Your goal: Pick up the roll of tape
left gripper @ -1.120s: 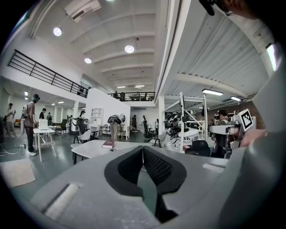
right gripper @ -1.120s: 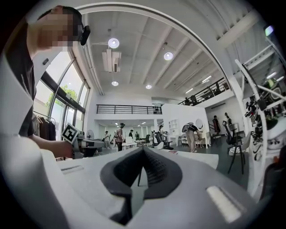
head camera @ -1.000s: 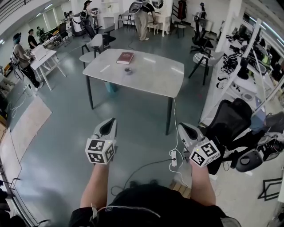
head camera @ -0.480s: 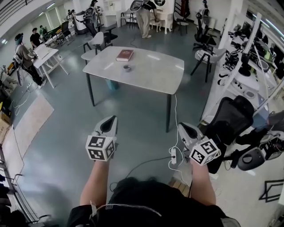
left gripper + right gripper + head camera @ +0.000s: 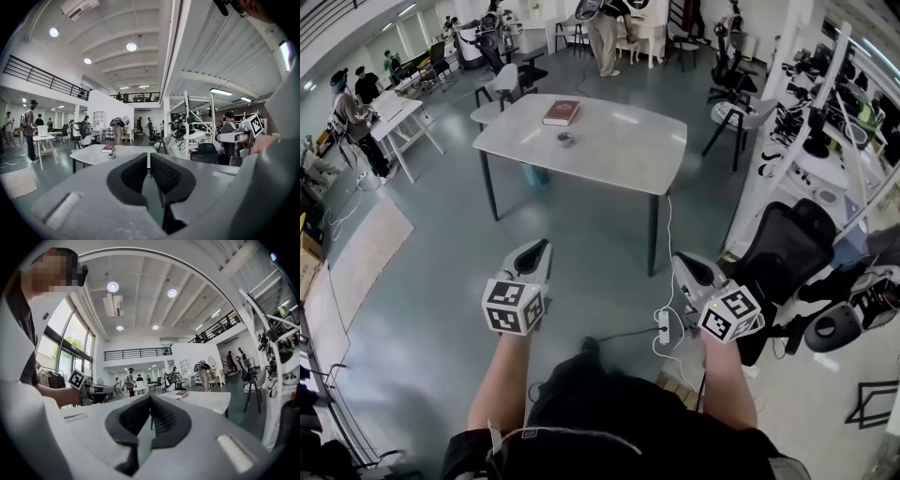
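The small grey roll of tape point(image 5: 566, 140) lies on a white table point(image 5: 619, 150) far ahead, just in front of a red book point(image 5: 562, 112). In the left gripper view the tape point(image 5: 111, 155) is a tiny ring beside the book point(image 5: 108, 148). My left gripper point(image 5: 539, 251) and right gripper point(image 5: 682, 265) are held side by side over the floor, well short of the table. The left gripper point(image 5: 149, 157) and the right gripper point(image 5: 150, 398) both have their jaws shut with nothing between them. The right gripper view shows the book point(image 5: 181, 394) but not the tape.
A black office chair point(image 5: 787, 248) stands close on my right. A white power strip point(image 5: 664, 326) and its cable lie on the floor between the grippers. Grey chairs point(image 5: 502, 89) stand behind the table. People work at the room's far end and by a desk point(image 5: 389, 117) at left.
Both grippers have drifted a little forward toward the table, jaws still shut. A foot has come into view on the floor below them.
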